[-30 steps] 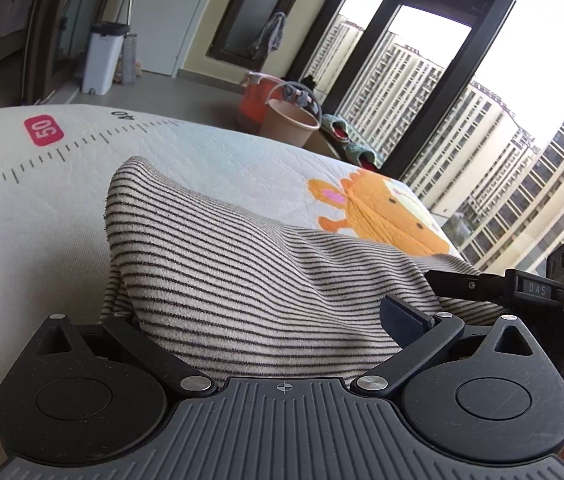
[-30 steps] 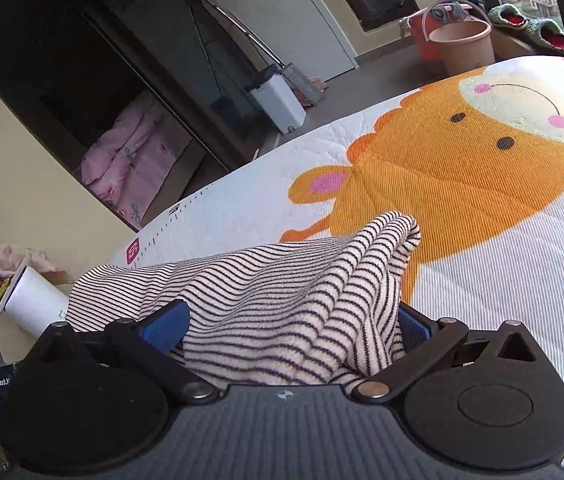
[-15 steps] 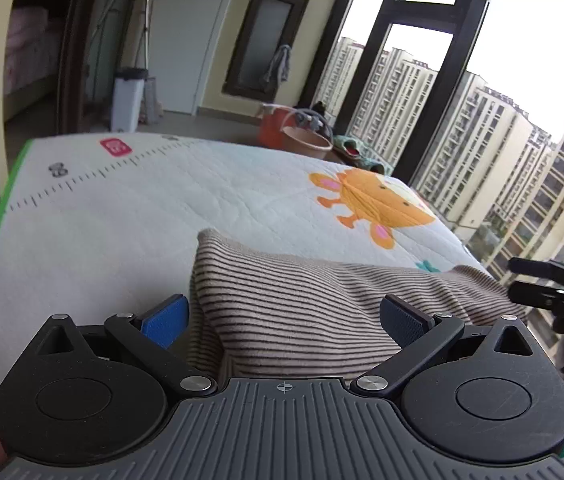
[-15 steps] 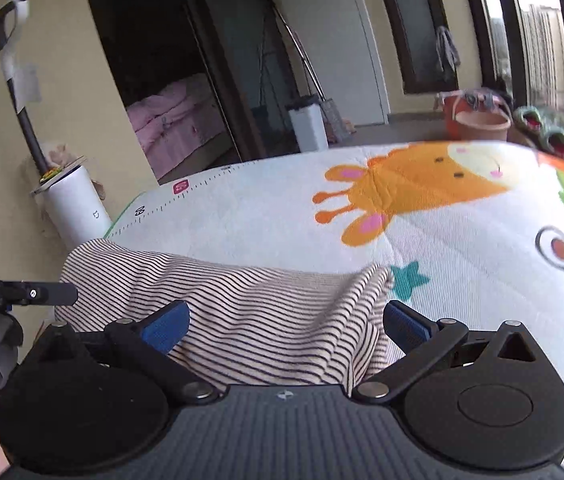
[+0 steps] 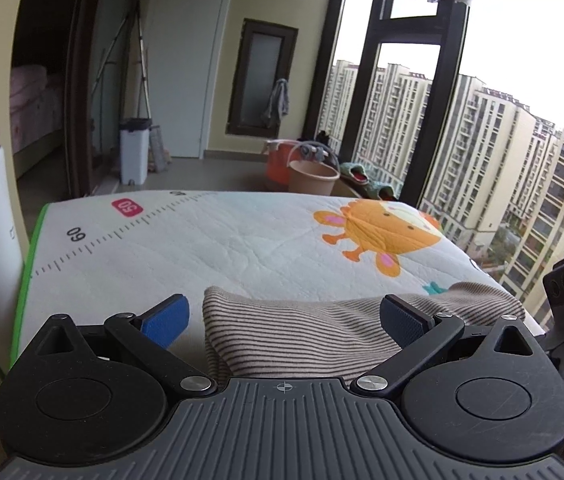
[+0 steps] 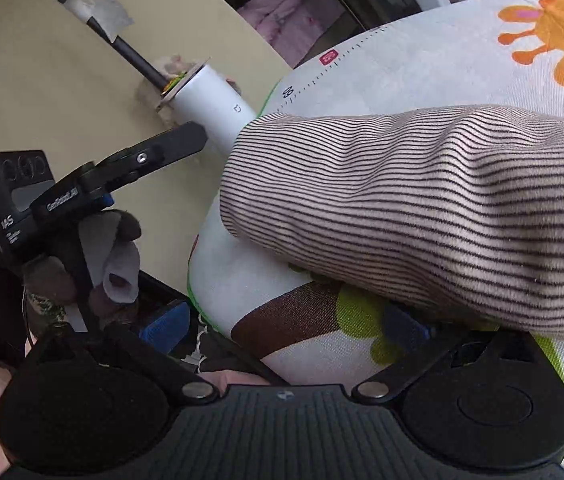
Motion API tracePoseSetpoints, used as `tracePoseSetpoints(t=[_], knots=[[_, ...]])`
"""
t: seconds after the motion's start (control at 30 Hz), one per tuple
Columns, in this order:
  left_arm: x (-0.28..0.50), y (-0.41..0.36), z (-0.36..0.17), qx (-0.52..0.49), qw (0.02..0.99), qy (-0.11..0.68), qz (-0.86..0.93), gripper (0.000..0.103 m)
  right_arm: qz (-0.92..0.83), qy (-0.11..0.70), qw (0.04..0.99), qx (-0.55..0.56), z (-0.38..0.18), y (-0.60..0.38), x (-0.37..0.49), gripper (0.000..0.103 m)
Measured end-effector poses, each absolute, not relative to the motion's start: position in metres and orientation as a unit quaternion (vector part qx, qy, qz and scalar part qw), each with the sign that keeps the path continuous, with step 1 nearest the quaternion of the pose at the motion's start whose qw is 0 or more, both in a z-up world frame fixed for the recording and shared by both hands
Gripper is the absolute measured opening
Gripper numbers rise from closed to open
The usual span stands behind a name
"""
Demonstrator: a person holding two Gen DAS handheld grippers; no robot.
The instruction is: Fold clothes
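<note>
One folded striped garment (image 5: 306,332) lies on the play mat (image 5: 222,248) ahead of two spread, empty grippers: left gripper (image 5: 282,320), right gripper (image 6: 282,328).

The folded garment (image 5: 322,332) lies on the mat's (image 5: 222,248) near edge — buckets (image 5: 306,172) stand beyond the far edge.

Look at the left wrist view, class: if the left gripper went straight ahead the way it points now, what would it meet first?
Most likely the striped garment, lying on the play mat right between the open fingers of the left gripper. Depth is uncertain; it may pass just above the cloth.
</note>
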State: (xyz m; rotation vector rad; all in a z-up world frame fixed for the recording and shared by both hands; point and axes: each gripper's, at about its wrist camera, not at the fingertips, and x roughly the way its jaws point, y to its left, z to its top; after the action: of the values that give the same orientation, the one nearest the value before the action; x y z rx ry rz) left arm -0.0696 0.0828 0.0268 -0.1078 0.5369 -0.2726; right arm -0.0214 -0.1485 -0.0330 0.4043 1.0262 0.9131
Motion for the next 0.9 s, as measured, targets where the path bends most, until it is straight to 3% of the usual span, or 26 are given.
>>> tracePoseSetpoints(t=[0.43,0.7,0.9], knots=[[-0.022,0.043,0.01,0.001,0.925,0.294,-0.239,0.103,0.354,0.323,0.863,0.16,0.026,-0.156,0.078,0.103],[0.06,0.015,-0.019,0.05,0.915,0.341,-0.211,0.103,0.306,0.319,0.881,0.17,0.022,-0.178,0.093,0.103],[0.081,0.038,-0.014,0.021,0.946,0.31,-0.087,0.103,0.229,0.328,0.915,0.049,0.002,-0.193,0.08,0.103]])
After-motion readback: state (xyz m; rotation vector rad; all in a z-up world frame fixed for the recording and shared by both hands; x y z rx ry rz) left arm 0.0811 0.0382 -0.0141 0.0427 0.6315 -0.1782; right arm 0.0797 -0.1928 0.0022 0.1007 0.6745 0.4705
